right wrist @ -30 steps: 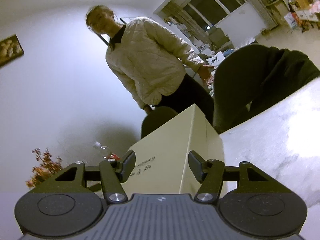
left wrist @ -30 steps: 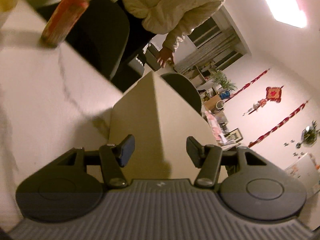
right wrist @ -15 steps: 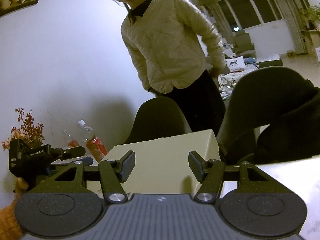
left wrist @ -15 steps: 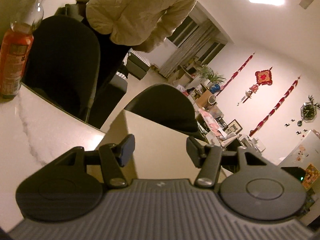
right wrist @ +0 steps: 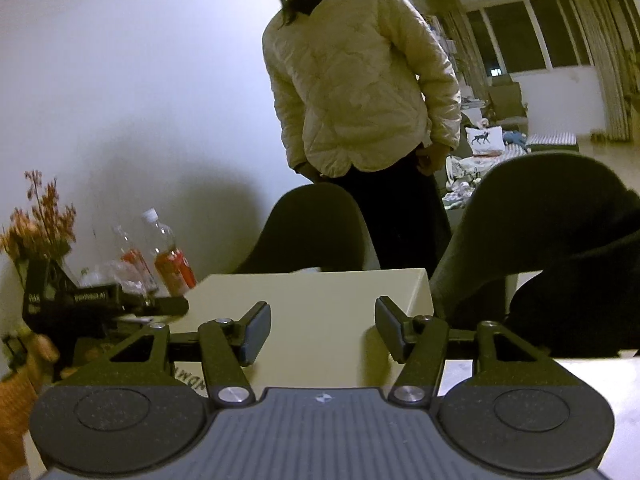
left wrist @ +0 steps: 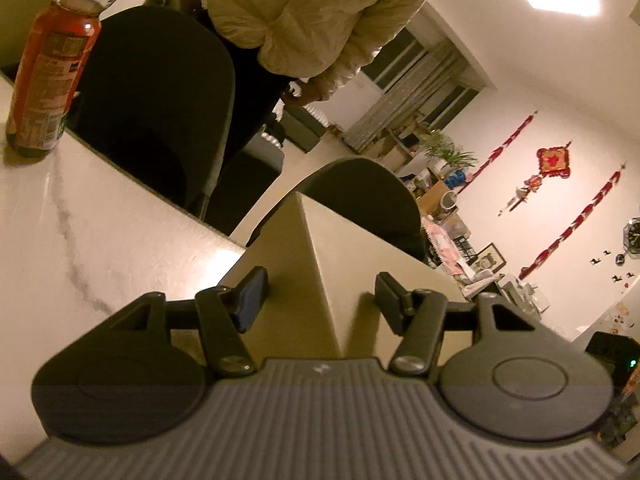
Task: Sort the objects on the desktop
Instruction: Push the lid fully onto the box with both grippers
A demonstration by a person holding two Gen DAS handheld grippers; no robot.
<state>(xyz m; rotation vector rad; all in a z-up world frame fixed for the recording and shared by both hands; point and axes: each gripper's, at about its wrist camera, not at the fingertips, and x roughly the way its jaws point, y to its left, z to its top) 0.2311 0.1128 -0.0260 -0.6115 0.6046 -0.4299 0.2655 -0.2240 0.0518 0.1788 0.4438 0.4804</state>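
Observation:
A beige cardboard box (left wrist: pixel 360 248) stands on the white marble table (left wrist: pixel 100 240). In the left wrist view one upright corner of it runs down between the fingers of my left gripper (left wrist: pixel 320 284). The jaws are open and the pads do not touch its faces. In the right wrist view the box (right wrist: pixel 320 292) fills the space ahead of my right gripper (right wrist: pixel 322 312), which is open with its fingers over the box's near top edge. My left gripper (right wrist: pixel 168 306) also shows there, at the box's left side.
An orange-labelled bottle (left wrist: pixel 48 76) stands at the table's far left, and the right wrist view shows it (right wrist: pixel 170 256) beside a second bottle (right wrist: pixel 130 256) and dried flowers (right wrist: pixel 40 220). Two dark chairs (right wrist: pixel 312 232) (right wrist: pixel 540 216) line the far edge. A person in a cream jacket (right wrist: pixel 352 92) stands behind them.
Both views have rolled towards level. The box now sits squarely ahead of the right gripper. The bottle has come closer in the left view. The person has stepped and lowered an arm.

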